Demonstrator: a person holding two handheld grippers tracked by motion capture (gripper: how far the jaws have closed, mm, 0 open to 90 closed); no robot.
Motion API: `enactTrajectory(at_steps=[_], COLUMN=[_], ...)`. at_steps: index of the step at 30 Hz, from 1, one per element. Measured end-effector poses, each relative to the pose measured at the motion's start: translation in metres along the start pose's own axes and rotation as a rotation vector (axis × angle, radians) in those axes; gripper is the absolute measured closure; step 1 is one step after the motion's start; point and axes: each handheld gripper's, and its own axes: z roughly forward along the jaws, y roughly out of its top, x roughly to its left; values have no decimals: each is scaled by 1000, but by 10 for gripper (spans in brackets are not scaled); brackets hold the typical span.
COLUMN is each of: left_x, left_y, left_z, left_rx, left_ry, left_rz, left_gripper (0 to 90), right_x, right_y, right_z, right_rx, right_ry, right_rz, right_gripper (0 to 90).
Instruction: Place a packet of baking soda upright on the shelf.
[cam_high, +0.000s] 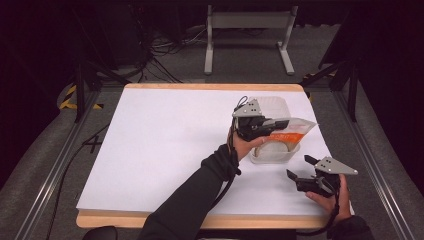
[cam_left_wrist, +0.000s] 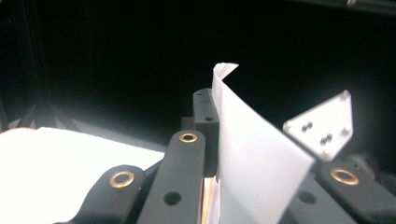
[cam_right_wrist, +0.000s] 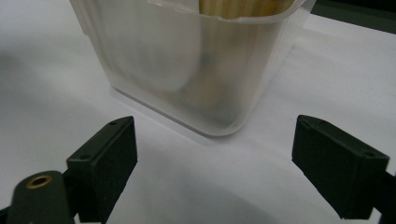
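Desk (cam_high: 165, 150): white sheet over a wooden board, mostly bare; everything in play sits at its right side.
Lid (cam_high: 270, 105): a clear piece lies flat on the desk just beyond the container; it looks like the container's lid, though I cannot be sure.
Container (cam_high: 272, 156): clear plastic tub standing upright on the desk, near the right edge. In the right gripper view its frosted wall (cam_right_wrist: 205, 70) shows pale, tan contents inside; what they are is too blurred to tell.
Pouch (cam_high: 292, 129): white packet with an orange label, held above the container and tilted across its mouth. In the left gripper view it rises as a white curved sheet (cam_left_wrist: 247, 158) between the black jaws.
Left gripper (cam_high: 267, 125): jaws clamped on the pouch near one end, held over the container.
Right gripper (cam_high: 300, 167): jaws wide apart, holding nothing, low over the desk just beside the container's near corner and facing it.
Step in hand (judged): probably emptying the pouch into the container, or lowering it in.
Doing it well: bring the free gripper onto the container wall to steady it, since a light tub may slide or tip; keep the pouch mouth inside the rim; move the pouch slowly so nothing lands on the desk.
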Motion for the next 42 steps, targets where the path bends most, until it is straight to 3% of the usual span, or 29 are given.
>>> enactTrajectory(at_steps=[5, 27, 42], left_x=[3, 4, 1], left_y=[-6, -6, 6], left_z=[-7, -11, -19], left_rx=[7, 42, 101], left_ry=[9, 31, 67], left_rz=[-17, -3, 51], left_gripper=[897, 892, 845], right_x=[1, 2, 4], right_y=[0, 0, 0], right_z=[0, 1, 1], right_rx=[0, 5, 9], right_ry=[0, 2, 4], right_rz=[-8, -19, -23], right_gripper=[148, 148, 149])
